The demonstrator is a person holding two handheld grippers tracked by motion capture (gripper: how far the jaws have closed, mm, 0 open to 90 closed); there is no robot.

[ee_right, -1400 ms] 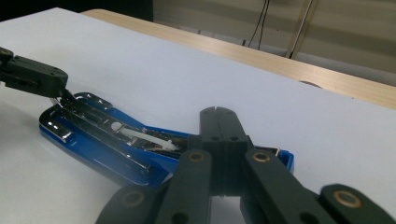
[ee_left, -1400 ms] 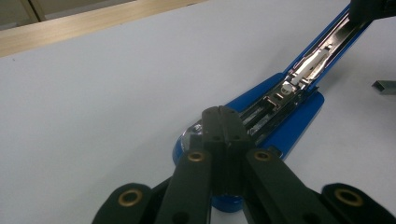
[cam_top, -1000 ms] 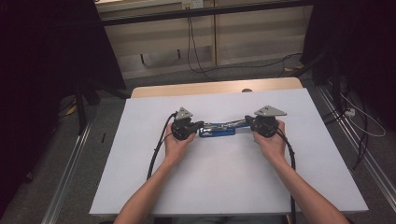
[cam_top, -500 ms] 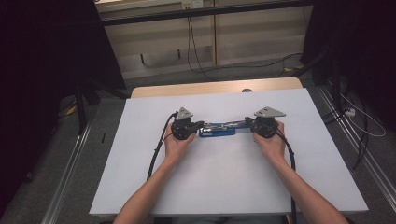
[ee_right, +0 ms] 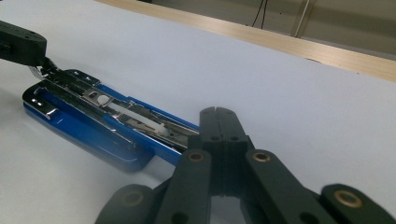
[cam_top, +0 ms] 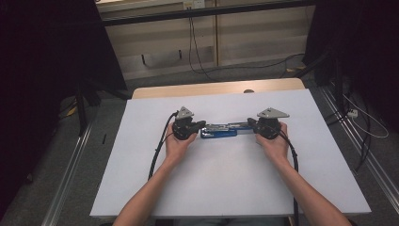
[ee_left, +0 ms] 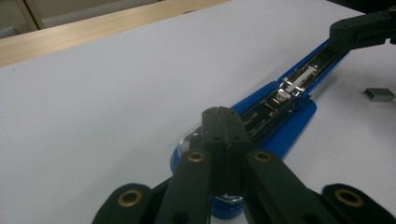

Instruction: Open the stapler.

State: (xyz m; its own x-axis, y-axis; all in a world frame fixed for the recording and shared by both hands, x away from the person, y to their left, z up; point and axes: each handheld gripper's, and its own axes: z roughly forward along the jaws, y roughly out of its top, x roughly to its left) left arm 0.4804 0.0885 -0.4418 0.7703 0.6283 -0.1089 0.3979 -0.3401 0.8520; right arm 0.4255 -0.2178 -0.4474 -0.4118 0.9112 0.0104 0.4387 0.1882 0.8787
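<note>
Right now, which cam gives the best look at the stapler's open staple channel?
Right gripper view: the blue stapler lies opened out, its shiny metal channel running close and sharp. The left gripper view shows the channel farther off, partly behind shut jaws. In the high view the stapler is small between both grippers.

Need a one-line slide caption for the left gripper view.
Shut left gripper rests at one end of an opened blue stapler; a staple strip lies apart on the table.
</note>
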